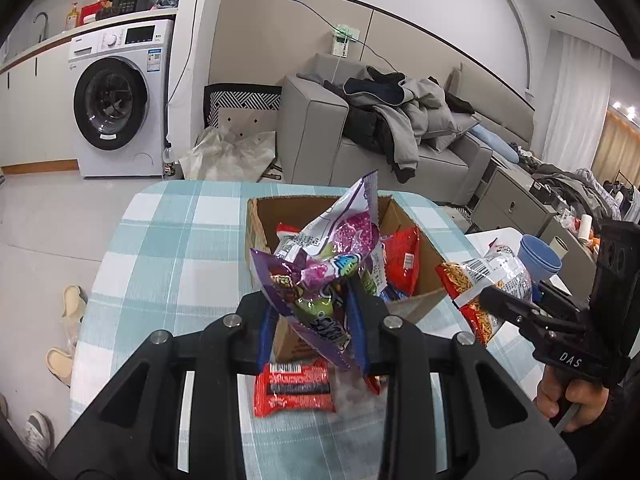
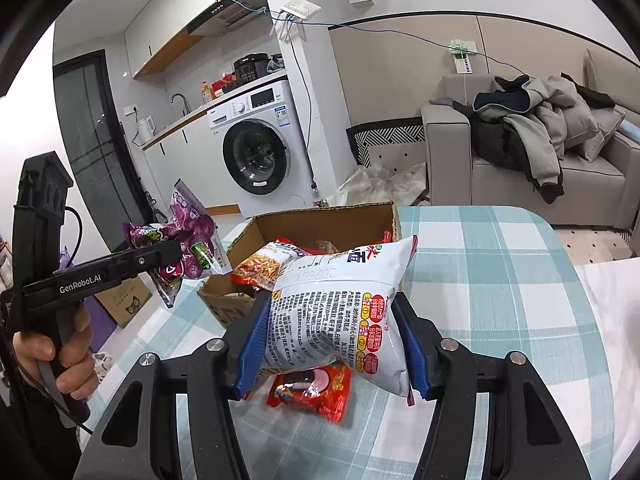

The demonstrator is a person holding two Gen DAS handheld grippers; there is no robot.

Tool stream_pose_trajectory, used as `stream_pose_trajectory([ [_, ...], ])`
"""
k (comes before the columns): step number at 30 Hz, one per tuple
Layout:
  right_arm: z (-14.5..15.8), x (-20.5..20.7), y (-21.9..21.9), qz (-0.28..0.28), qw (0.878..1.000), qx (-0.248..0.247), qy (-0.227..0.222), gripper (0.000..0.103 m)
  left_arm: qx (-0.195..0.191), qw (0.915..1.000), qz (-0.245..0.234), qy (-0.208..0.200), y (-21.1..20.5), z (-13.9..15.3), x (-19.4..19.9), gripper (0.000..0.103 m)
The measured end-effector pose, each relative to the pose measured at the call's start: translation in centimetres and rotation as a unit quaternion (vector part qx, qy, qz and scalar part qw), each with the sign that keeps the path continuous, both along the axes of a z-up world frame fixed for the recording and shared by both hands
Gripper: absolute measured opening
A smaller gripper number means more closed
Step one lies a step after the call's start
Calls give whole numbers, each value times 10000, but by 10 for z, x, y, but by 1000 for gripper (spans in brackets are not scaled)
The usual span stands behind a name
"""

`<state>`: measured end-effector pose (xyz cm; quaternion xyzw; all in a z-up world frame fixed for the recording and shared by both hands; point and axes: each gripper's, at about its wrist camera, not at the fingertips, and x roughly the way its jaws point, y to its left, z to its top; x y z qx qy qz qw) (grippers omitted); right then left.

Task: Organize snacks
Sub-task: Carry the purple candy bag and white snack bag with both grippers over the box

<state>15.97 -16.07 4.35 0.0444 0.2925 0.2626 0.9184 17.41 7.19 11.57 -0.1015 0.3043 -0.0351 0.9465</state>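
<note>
— What's the left gripper [image 1: 312, 316] doing?
— Pinching a purple candy bag [image 1: 320, 268] above the cardboard box [image 1: 416, 264].
— And the right gripper [image 2: 332, 344]?
— Squeezing a white noodle-snack bag [image 2: 340, 308] over a red packet [image 2: 312, 392] lying on the checked tablecloth [image 2: 500, 280].

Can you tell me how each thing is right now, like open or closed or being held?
left gripper: shut on the purple snack bag.
purple snack bag: held up, crumpled.
right gripper: shut on the white snack bag.
white snack bag: held above the table.
cardboard box: open, snacks inside.
red snack packet: lying flat on the table.
washing machine: door closed.
</note>
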Motion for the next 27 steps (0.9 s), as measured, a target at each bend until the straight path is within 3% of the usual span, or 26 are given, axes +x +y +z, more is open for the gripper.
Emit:
stream_pose_trajectory([
  [14, 3, 47, 16, 64, 9999, -90, -102, 59, 91, 10000, 10, 35, -7, -5, 63, 28],
  [27, -12, 78, 41, 175, 9984, -536, -81, 59, 106, 9998, 66, 128, -5, -25, 99, 28],
])
